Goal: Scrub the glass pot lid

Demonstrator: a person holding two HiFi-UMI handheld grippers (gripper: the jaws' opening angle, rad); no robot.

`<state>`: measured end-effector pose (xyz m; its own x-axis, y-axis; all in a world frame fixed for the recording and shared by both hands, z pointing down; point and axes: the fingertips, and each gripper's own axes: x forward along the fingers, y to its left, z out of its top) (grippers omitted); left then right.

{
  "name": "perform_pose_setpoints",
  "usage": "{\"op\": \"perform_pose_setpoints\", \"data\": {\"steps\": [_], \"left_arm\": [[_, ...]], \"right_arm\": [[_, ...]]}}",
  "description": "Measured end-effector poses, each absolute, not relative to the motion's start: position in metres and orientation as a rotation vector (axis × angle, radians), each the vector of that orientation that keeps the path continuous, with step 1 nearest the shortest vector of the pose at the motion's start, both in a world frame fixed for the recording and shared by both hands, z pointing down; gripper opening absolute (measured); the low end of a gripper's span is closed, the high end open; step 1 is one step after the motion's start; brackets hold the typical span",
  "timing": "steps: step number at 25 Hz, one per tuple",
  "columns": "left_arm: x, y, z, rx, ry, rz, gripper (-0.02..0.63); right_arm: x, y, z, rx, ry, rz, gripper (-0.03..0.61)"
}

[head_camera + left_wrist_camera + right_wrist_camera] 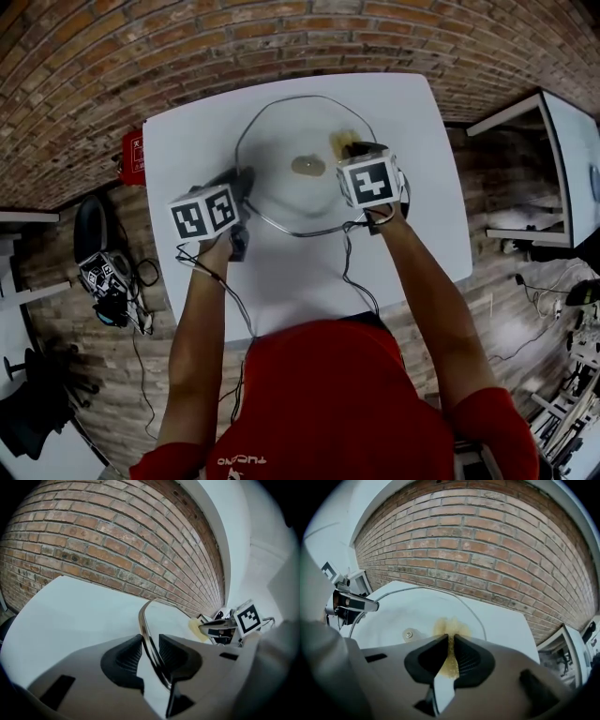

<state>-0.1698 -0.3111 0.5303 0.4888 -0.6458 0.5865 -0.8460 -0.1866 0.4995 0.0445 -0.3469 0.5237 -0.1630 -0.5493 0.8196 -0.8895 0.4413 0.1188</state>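
On the white table [281, 300], far half, we have the glass pot lid [281, 192]. In the head view it sits toward 12 o'clock of the table's middle, and its knob [307, 166] is at the lid's centre.

Left gripper [242, 183]: at the lid's 9 o'clock rim. In the left gripper view, the left gripper [150, 649] has its jaws partly closed, and the pads clamp the metal rim of the glass pot lid [143, 620], one pad on each side. The rim runs away from the jaws toward 12 o'clock in that view.

Right gripper [356, 150]: over the lid, at about 2 o'clock from the knob. In the right gripper view, the right gripper [449, 644] has its jaws nearly together and pinches a yellow sponge [449, 629]. The sponge sticks out past the fingertips and touches the glass pot lid [393, 616]. The knob [409, 633] shows just beside it at 9 o'clock.

Cross-checks:
- The left gripper view shows the yellow sponge [194, 627] and the right gripper [218, 627] at 3 o'clock, across the lid.
- The right gripper view shows the left gripper [351, 603] at 9 o'clock on the lid's rim.
- The head view shows the yellow sponge [342, 142] partly hidden under the right gripper's marker cube.

We see a brick wall [487, 550] behind the table in both gripper views.
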Motion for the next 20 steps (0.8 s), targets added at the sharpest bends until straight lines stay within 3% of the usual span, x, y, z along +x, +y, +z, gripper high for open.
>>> {"op": "perform_pose_setpoints", "data": {"steps": [5, 14, 20], "left_arm": [[-0.17, -0.31, 0.53, 1.906, -1.244, 0.311, 0.121], [-0.169, -0.309, 0.531, 1.894, -1.265, 0.3, 0.12], [-0.169, -0.306, 0.532, 1.89, -1.268, 0.3, 0.12]], "right_arm": [[0.042, -0.334, 0.513, 1.232, -1.881, 0.524, 0.052], [-0.083, -0.242, 0.503, 0.911, -2.125, 0.568, 0.052], [-0.071, -0.235, 0.524, 0.904, -2.061, 0.561, 0.052]]}}
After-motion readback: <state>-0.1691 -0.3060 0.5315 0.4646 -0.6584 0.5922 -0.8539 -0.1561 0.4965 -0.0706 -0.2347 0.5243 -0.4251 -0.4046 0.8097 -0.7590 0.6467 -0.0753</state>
